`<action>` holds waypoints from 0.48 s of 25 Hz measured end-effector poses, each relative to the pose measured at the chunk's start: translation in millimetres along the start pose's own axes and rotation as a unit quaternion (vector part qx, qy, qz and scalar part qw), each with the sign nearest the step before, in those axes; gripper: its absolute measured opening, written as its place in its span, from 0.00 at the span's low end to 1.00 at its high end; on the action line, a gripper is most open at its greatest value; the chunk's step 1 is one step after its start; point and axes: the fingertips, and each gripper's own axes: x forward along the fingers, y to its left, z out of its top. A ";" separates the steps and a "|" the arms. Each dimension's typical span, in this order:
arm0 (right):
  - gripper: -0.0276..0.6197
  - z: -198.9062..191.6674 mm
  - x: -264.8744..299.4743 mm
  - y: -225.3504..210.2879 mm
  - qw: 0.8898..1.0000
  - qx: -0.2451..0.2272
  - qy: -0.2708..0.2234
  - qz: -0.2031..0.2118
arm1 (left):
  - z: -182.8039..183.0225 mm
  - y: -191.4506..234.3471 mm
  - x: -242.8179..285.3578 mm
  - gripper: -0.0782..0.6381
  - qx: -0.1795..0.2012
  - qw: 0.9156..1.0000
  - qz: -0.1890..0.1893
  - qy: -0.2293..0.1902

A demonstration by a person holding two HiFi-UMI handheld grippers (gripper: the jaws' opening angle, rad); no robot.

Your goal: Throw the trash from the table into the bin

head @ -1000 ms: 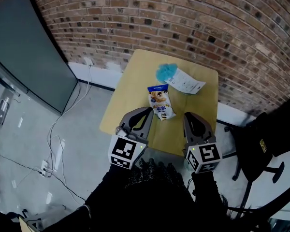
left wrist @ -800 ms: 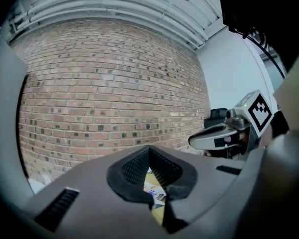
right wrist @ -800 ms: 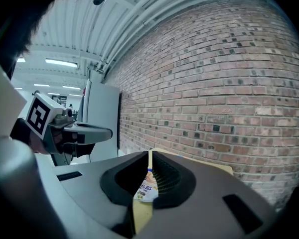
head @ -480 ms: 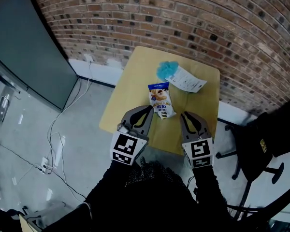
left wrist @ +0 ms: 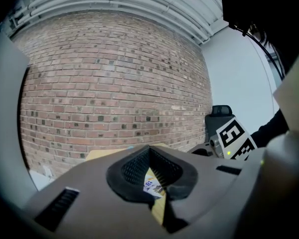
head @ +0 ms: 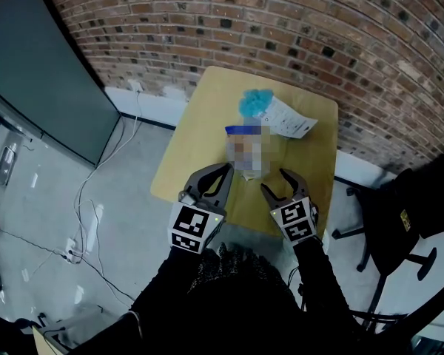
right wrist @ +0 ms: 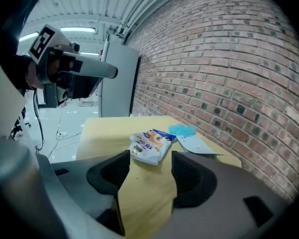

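Views: my right gripper view shows the snack packet [right wrist: 152, 147] plainly; the head view blurs it, and the left gripper view catches a sliver.
Room: table's [head: 200, 139] near edge sits under both grippers; brick wall [head: 318, 35] far, floor [head: 96, 220] left.
Left gripper [head: 227, 169]: tips together, empty.
Right gripper [right wrist: 150, 159]: jaws just spread wide, nothing between them; packet lies mid-table, just beyond the tips.

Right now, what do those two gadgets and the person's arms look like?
The left gripper and right gripper are grey, with two curved jaws lined by black ribbed pads. Each carries a cube with black-and-white square markers. The sleeves are black.
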 end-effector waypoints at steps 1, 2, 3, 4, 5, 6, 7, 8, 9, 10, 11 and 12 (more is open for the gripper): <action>0.42 -1.5 4.1 1.7 1.000 -0.010 0.006 0.003 | -0.3 -0.7 0.1 0.12 0.000 1.000 0.000 0.001; 0.42 -2.3 8.2 3.7 1.000 -0.021 0.012 0.006 | -1.3 -1.3 0.0 0.12 -0.001 1.000 0.000 0.003; 0.42 -3.3 12.6 5.5 0.999 -0.033 0.018 0.009 | -3.1 -1.7 -0.2 0.12 -0.001 1.000 0.000 0.006; 0.42 -5.1 17.2 6.8 0.999 -0.045 0.025 0.011 | -4.8 -1.9 -0.6 0.12 -0.001 1.000 0.000 0.008; 0.42 -7.2 21.8 7.8 0.998 -0.058 0.031 0.012 | -6.1 -2.0 -1.0 0.12 -0.001 1.000 0.001 0.010; 0.42 -9.0 26.1 8.4 0.997 -0.069 0.036 0.014 | -7.2 -1.9 -1.5 0.12 -0.002 1.000 0.002 0.012; 0.42 -10.3 30.1 8.7 0.996 -0.079 0.040 0.015 | -8.7 -1.6 -1.9 0.12 -0.005 1.000 0.002 0.014; 0.42 -11.4 33.9 8.8 0.995 -0.089 0.042 0.016 | -10.5 -1.2 -2.1 0.12 -0.011 1.000 0.003 0.015; 0.42 -12.7 37.8 9.0 0.994 -0.098 0.045 0.019 | -11.9 -1.0 -2.0 0.12 -0.018 1.000 0.002 0.015; 0.42 -14.1 41.9 9.4 0.993 -0.105 0.048 0.022 | -12.8 -1.1 -1.9 0.12 -0.023 1.000 0.002 0.015; 0.42 -15.8 45.9 10.1 0.992 -0.113 0.052 0.025 | -13.3 -1.6 -1.8 0.12 -0.024 1.000 0.001 0.016; 0.42 -17.1 49.7 10.8 0.991 -0.121 0.055 0.028 | -13.5 -2.4 -1.7 0.12 -0.023 1.000 0.000 0.016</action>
